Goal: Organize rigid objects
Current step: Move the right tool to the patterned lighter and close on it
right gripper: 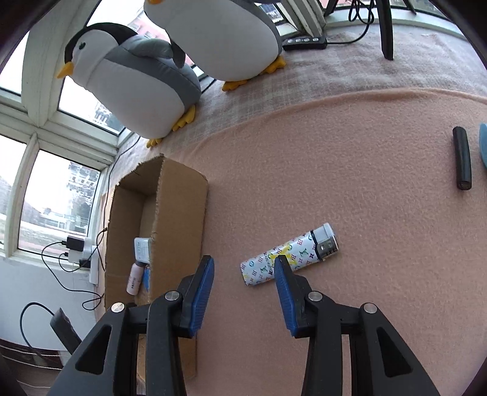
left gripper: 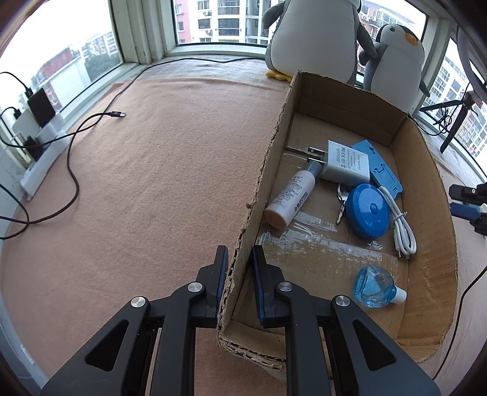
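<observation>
On the pink mat, left tongs (left gripper: 239, 268) straddle the box (left gripper: 261, 170) wall, clamped on it. Right tongs (right gripper: 243, 274) spread wide, empty, over the lighter (right gripper: 289, 256) beside the box.

Home bay window (left gripper: 194, 21), plush penguins (right gripper: 134, 88)

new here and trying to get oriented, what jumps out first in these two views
The cardboard box on the pink felt holds small items: a white charger, a blue round case, a small bottle. The left claw straddles its near wall. In the right wrist view the open right claw hangs over a patterned lighter, with two plush penguins behind.
</observation>
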`<state>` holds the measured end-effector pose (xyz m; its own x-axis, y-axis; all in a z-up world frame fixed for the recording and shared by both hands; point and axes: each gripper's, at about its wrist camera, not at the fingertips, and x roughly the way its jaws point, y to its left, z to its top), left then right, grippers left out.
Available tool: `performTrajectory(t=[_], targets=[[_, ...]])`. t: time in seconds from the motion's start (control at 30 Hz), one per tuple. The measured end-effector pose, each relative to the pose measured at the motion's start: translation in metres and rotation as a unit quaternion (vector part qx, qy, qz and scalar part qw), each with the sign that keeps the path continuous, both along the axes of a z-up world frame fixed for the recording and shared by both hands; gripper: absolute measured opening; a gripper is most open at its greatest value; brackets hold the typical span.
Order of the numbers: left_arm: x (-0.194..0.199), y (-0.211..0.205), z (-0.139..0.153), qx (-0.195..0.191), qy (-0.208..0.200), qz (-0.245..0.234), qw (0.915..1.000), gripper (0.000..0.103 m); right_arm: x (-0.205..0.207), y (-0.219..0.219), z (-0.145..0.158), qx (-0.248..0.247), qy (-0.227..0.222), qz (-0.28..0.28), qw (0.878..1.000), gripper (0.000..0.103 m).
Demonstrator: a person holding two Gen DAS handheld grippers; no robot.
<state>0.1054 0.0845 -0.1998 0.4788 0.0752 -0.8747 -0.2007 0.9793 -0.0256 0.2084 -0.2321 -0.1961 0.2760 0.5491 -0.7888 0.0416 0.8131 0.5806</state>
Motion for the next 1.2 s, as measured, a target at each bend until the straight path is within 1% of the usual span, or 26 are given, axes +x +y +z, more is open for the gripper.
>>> performTrajectory(t=[0.1, 0.27, 0.4, 0.63, 0.73, 0.8, 0.87, 0.9, 0.93, 0.97, 1.0, 1.1, 1.2], targets=[[-0.001, 0.0, 0.0, -0.001, 0.0, -0.001, 1.0, 0.014, 0.008, 0.008, -0.001, 0.01, 0.001, -0.004, 1.0, 0.036], [0.0, 0.0, 0.0, -0.001, 0.0, -0.001, 1.0, 0.014, 0.022, 0.03, -0.014, -0.004, 0.016, 0.001, 1.0, 0.036], [-0.001, 0.0, -0.001, -0.002, 0.0, 0.0, 1.0, 0.014, 0.019, 0.037, -0.019, -0.016, 0.026, 0.023, 0.999, 0.036], [-0.001, 0.001, -0.001, -0.002, 0.0, 0.0, 1.0, 0.014, -0.004, 0.013, -0.018, -0.049, 0.024, 0.053, 0.997, 0.036], [-0.001, 0.001, -0.001, -0.003, 0.0, 0.001, 1.0, 0.014, -0.013, 0.0, -0.014, -0.066, 0.019, 0.056, 0.996, 0.036], [-0.001, 0.001, -0.001, -0.003, 0.0, 0.001, 1.0, 0.014, -0.021, -0.008, -0.007, -0.063, 0.007, 0.054, 0.997, 0.036], [-0.001, 0.001, -0.001, -0.003, 0.0, 0.001, 1.0, 0.014, -0.033, -0.015, 0.004, -0.055, -0.021, 0.051, 0.997, 0.038], [-0.001, 0.001, 0.0, -0.004, 0.0, 0.001, 1.0, 0.014, -0.038, -0.016, 0.008, -0.076, -0.038, 0.045, 0.995, 0.038], [0.0, 0.0, 0.0, -0.004, 0.001, 0.002, 1.0, 0.014, -0.042, -0.015, 0.012, -0.109, -0.053, 0.041, 0.992, 0.038], [0.0, 0.001, 0.0, -0.003, 0.001, 0.002, 1.0, 0.014, -0.043, -0.014, 0.013, -0.141, -0.064, 0.038, 0.987, 0.038], [0.0, 0.0, 0.0, -0.003, 0.0, 0.002, 1.0, 0.014, -0.043, -0.012, 0.012, -0.161, -0.069, 0.04, 0.984, 0.039], [0.0, 0.0, 0.0, -0.003, 0.001, 0.001, 1.0, 0.014, -0.037, -0.003, 0.004, -0.193, -0.068, 0.06, 0.977, 0.039], [0.0, 0.001, 0.0, -0.004, 0.001, 0.001, 1.0, 0.014, -0.029, 0.012, -0.003, -0.227, -0.072, 0.082, 0.968, 0.038]])
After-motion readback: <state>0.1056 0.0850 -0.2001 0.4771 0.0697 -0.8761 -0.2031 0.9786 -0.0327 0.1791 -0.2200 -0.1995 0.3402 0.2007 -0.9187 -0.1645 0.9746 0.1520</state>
